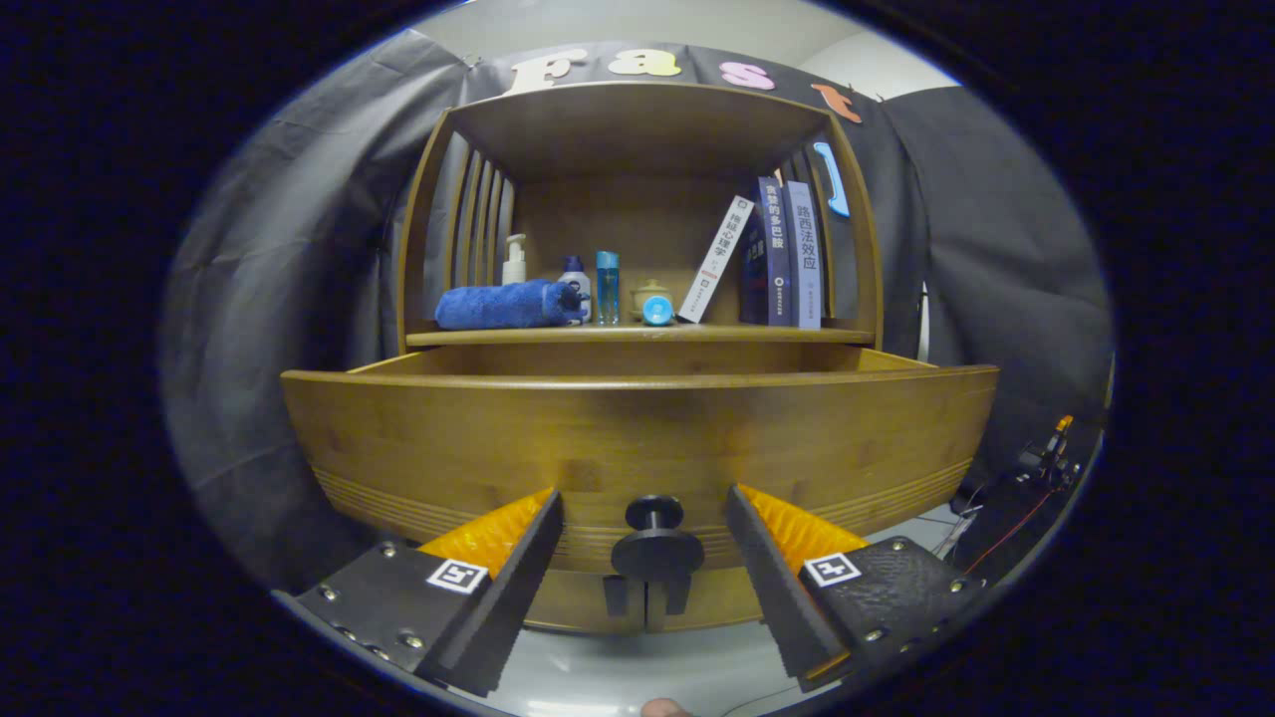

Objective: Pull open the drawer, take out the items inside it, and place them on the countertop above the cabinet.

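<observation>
- The wide brown wooden drawer (637, 438) is seen pulled partly out of the brown wooden cabinet (637, 129); its front panel stands just ahead of the claw (644, 543) and below the shelf edge.
- The small round black knob (654, 538) on the drawer front is judged to be the proper place of hold: it is rigid, hard and probably smooth, so slipping is possible unless it is clamped squarely at its narrow neck.
- The drawer itself is judged stiff and fairly heavy, and likely to slide straight along its runners; a level pull would suit it better than a tilted one.
- The claw is spread wide, with nothing gripped; the knob lies between the two fingers, apart from both.
- The inside of the drawer is hidden behind the front panel, so what it contains cannot be told, nor how those items would handle.
- On the desk surface above the drawer (637, 336) a rolled blue soft towel (503, 305), a white pump bottle (514, 261), a slim blue clear bottle (607, 286) and a row of upright dark books (787, 254) are seen, well beyond the claw.
- Free room for set-down is judged to remain on that desk surface near its front edge.
</observation>
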A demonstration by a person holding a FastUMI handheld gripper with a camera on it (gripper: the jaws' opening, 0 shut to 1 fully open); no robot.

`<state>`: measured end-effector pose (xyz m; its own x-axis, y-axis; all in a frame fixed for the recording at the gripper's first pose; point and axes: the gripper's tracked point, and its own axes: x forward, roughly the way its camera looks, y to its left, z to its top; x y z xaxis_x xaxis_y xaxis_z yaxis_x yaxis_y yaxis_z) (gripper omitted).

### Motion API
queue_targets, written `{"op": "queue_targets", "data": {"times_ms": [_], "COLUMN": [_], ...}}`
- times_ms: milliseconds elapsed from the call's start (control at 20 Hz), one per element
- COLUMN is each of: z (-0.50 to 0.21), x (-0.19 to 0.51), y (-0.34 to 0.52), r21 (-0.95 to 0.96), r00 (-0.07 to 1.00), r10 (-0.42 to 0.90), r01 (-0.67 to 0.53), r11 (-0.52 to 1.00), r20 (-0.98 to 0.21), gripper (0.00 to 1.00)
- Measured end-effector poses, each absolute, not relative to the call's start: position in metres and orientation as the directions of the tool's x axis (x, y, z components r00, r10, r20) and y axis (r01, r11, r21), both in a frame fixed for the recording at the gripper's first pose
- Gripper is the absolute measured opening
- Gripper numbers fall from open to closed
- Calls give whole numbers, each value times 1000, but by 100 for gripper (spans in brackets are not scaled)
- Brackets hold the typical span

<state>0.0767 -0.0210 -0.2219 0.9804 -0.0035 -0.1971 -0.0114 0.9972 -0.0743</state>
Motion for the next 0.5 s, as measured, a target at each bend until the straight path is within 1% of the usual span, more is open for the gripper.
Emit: {"op": "queue_targets", "data": {"times_ms": [500], "z": [-221], "x": [131], "y": [-17], "r21": [-70], "r00": [969], "r10": [2], "r01": [-20], "r11": [997], "r20": [-247], "gripper": [99]}}
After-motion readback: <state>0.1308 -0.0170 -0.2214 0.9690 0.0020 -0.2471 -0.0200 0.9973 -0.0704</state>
